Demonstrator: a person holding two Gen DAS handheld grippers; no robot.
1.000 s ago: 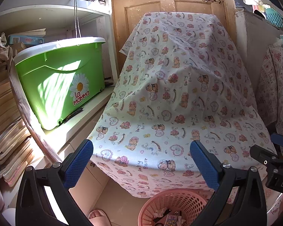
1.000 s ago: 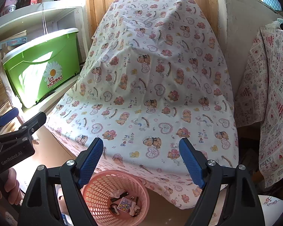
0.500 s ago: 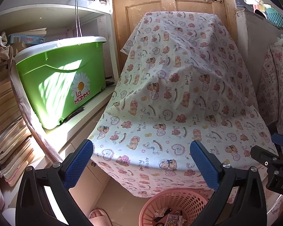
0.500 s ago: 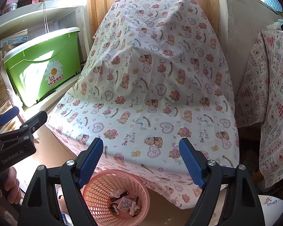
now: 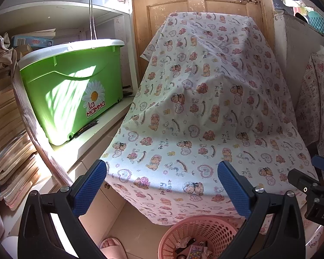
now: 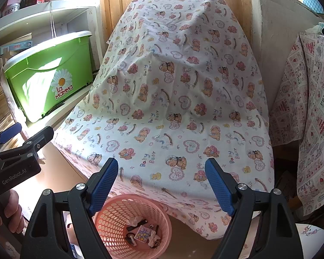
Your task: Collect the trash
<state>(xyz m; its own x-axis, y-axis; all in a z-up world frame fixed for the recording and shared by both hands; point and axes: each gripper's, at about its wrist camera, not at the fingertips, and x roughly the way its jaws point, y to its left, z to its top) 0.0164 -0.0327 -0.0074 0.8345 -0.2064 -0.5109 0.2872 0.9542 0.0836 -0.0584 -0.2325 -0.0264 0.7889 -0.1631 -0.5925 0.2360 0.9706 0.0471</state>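
A pink perforated basket (image 6: 116, 215) stands on the floor below the front edge of a cloth-draped table; in the left wrist view the basket (image 5: 196, 231) shows at the bottom. Inside lie several bits of trash (image 6: 143, 232): crumpled paper, a small printed wrapper, dark scraps. My right gripper (image 6: 162, 172) hangs open above the basket and the cloth edge, nothing between its blue pads. My left gripper (image 5: 162, 174) is also open and empty, seen from the right wrist view at far left (image 6: 26, 138), held by a hand (image 6: 8, 213).
A teddy-bear print cloth (image 6: 179, 90) covers the table. A green "La Momma" tub (image 5: 71, 90) sits on a white shelf at left, stacked books (image 5: 4, 129) beside it. Another patterned cloth (image 6: 308, 112) hangs at right. A pink slipper (image 5: 112, 246) rests on the floor.
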